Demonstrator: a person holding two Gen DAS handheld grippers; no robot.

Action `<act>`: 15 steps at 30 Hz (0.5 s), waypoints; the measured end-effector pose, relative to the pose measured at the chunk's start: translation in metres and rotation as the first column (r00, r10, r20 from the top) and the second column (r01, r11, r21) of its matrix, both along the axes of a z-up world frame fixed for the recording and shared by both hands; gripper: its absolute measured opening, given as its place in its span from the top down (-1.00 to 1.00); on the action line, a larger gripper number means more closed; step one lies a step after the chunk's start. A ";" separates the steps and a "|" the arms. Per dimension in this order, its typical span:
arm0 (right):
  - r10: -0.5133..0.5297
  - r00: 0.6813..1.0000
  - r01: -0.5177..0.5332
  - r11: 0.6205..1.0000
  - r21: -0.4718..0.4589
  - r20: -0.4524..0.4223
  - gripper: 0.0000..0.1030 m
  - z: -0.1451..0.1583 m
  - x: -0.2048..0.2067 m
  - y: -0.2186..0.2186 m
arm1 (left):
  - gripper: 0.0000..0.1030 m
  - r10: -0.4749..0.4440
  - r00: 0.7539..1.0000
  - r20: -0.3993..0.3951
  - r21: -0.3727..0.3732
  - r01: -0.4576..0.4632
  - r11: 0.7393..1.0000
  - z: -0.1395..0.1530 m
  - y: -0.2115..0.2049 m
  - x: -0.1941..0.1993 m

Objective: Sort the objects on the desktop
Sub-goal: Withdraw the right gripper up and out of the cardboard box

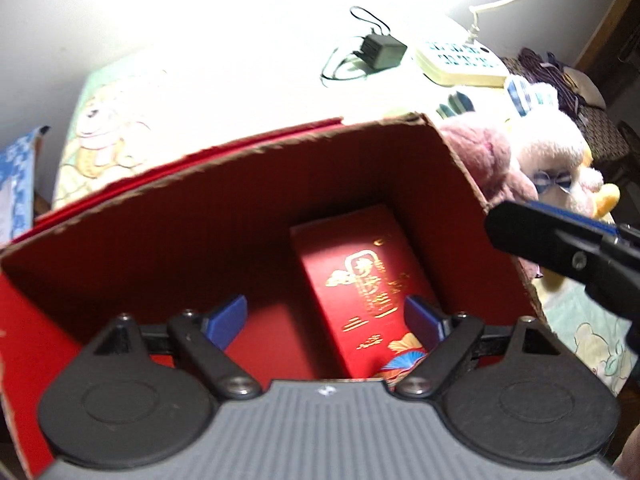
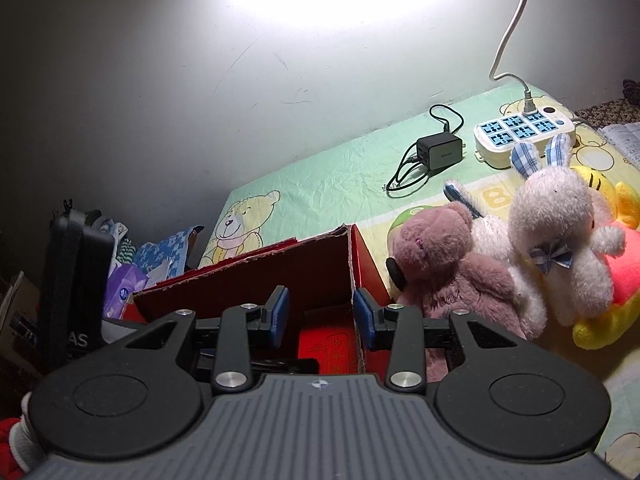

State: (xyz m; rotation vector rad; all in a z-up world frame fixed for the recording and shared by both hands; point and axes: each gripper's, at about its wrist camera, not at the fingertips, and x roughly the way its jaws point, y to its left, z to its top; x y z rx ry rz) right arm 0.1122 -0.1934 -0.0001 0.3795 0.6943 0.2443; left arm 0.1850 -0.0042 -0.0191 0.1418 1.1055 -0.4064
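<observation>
The left gripper [image 1: 324, 320] is seen spread wide with nothing held, poised inside the open red cardboard box [image 1: 160, 216]. A red packet with gold print [image 1: 360, 280] lies on the box floor, toward the gripper's 1 o'clock. The right gripper [image 2: 320, 316] is likewise parted and empty, straddling the box's near corner wall. At its 2 o'clock, a pink teddy bear [image 2: 448, 264] and a white plush rabbit [image 2: 556, 232] are lying just beside the box; a black charger [image 2: 440, 154] and a power strip [image 2: 524, 132] rest farther off.
</observation>
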 end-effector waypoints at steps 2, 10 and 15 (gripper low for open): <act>0.009 1.000 -0.009 1.000 -0.018 0.003 0.22 0.002 -0.006 0.005 | -0.68 0.025 0.999 0.041 0.018 -0.026 1.000 0.006 -0.004 -0.001; 0.073 0.997 -0.072 0.995 -0.067 0.009 0.22 0.009 -0.024 0.028 | -0.68 0.103 0.982 0.158 0.085 -0.118 0.989 0.024 0.004 -0.027; 0.093 0.996 -0.091 0.991 -0.095 0.015 0.22 0.009 -0.035 0.036 | -0.69 0.142 0.970 0.198 0.109 -0.165 0.980 0.029 0.011 -0.042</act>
